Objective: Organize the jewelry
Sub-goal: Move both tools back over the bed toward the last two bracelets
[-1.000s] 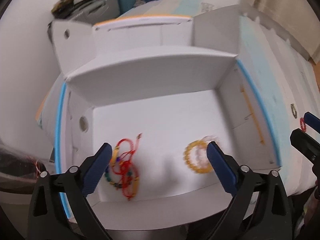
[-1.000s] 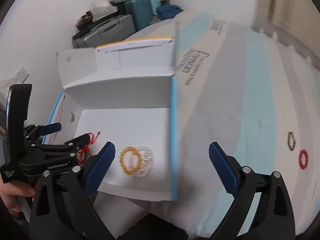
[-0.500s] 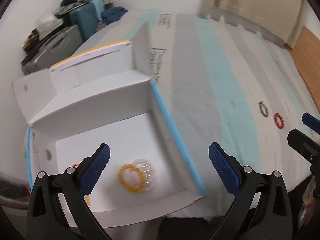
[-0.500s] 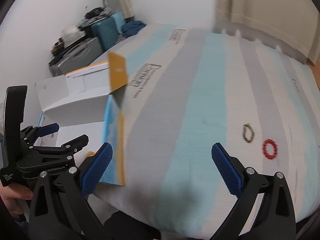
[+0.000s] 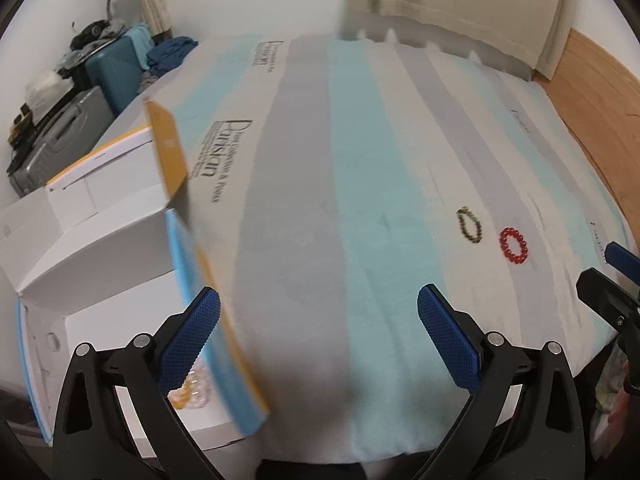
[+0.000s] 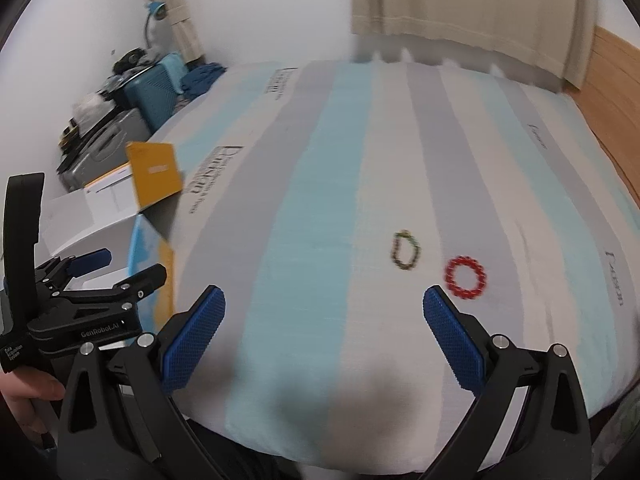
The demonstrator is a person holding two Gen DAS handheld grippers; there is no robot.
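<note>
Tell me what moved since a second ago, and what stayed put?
Both grippers swung rightward, away from the white cardboard box and toward the red bead bracelet and dark green bead bracelet on the striped bedsheet. The left gripper and right gripper stayed open and empty; nothing was grabbed or dropped. The two bracelets did not move, and the yellow bracelet stayed in the box.

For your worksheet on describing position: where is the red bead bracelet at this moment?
The red bead bracelet lies flat on the striped bedcover, right of centre in both wrist views, just right of the dark green bracelet and apart from it.
</note>
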